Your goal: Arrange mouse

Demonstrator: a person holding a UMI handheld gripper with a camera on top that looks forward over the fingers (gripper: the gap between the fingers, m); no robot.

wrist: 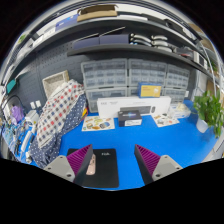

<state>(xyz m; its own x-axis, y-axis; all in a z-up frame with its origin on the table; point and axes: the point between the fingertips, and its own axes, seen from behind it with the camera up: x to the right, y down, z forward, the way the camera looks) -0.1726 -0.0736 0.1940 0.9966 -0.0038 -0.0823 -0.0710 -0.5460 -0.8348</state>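
Observation:
A black mouse pad (105,170) lies on the blue table (130,140), between my fingers and reaching just ahead of them. A small pale pink mouse (91,164) lies on the pad's left edge, close to my left finger pad (79,159). My gripper (112,160) is open wide and holds nothing. The right finger pad (147,158) stands well clear of the mouse pad, over bare blue table.
Two flat trays of small items (98,124) (165,120) and a white box with a dark object (130,113) stand farther back. Drawer cabinets (115,75) line the back wall. A green plant (208,108) is at the right, a checked cloth heap (55,115) at the left.

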